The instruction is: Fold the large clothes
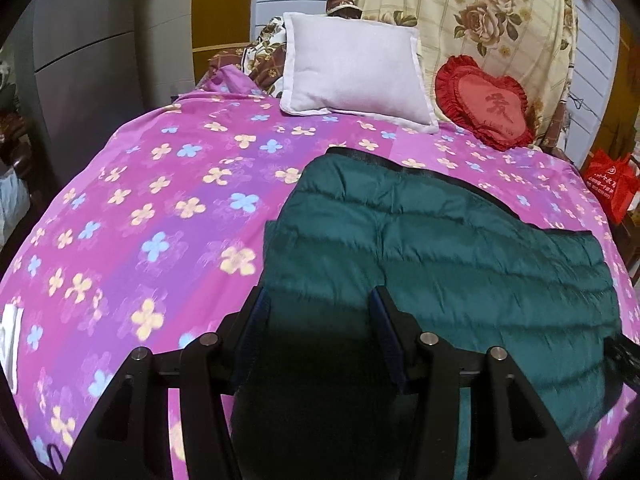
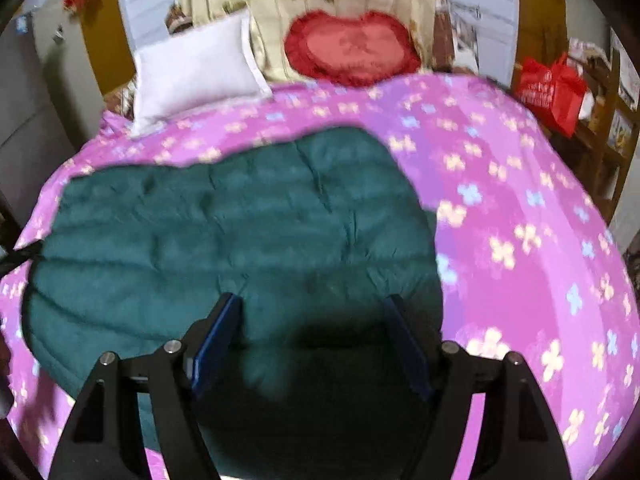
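Left wrist view: the left tool (image 1: 320, 296) hangs over the near left edge of a dark green quilted jacket (image 1: 460, 248), its 2 fingers (image 1: 256, 320) spread apart with nothing gripped between them. The jacket lies flat on the bed, on a pink floral sheet (image 1: 160, 200), occupying the near right part of the surface; a black trim runs along its far edge. Beyond it, a white pillow (image 1: 356, 68) and a red heart-shaped cushion (image 1: 486, 102) lean at the head of the bed, the cushion against a cream rose-print blanket (image 1: 480, 12). A red bag (image 1: 610, 184) stands off the bed's right side. Right wrist view: the picture is blurred. The right tool (image 2: 314, 300) hangs over the near right portion of the same jacket (image 2: 224, 220), jaws wide and released, holding nothing. The jacket spreads leftward from the tool, with bare sheet (image 2: 520, 200) to its right. The pillow (image 2: 192, 68) and cushion (image 2: 352, 46) show beyond, and the bag (image 2: 550, 88) at far right.
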Tool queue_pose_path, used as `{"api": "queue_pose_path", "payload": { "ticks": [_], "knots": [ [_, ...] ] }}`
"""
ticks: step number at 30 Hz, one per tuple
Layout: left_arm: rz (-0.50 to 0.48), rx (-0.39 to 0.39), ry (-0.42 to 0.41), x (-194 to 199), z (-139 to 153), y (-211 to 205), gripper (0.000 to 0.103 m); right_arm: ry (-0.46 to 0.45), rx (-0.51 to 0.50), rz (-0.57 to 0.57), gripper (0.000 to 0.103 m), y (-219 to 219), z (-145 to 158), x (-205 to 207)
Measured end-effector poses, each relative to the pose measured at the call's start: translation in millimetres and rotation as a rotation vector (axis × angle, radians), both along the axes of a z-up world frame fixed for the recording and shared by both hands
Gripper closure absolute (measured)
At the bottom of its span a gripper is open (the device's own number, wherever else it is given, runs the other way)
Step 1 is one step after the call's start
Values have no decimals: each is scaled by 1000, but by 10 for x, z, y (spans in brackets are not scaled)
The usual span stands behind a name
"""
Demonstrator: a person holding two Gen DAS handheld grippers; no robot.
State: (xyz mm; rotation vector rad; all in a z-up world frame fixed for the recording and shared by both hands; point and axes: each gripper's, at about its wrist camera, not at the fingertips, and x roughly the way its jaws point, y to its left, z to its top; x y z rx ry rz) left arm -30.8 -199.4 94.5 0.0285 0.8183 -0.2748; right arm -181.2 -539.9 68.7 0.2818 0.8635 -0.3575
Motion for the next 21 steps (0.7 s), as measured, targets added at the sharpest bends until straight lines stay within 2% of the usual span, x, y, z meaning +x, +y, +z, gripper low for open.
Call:
{"api": "queue_pose_path", "payload": {
  "ticks": [3, 5, 7, 12, 21],
  "knots": [
    [-10, 5, -4, -100, 17, 35, 59, -5, -15, -11, 24, 60, 88, -34],
    [-17, 7, -4, -146, 21, 57, 59, -27, 11, -4, 10, 97, 159, -82],
    [-20, 6, -5, -186, 29, 74, 59, -47, 16, 7, 4, 144, 232, -142],
    [-22, -3, 7, -214, 10, 105, 59, -50, 33, 18, 4, 169, 296, -244],
    [-20, -27, 34, -83, -71, 123, 59, -55, 40, -44, 1, -105, 210, -265]
  ]
}}
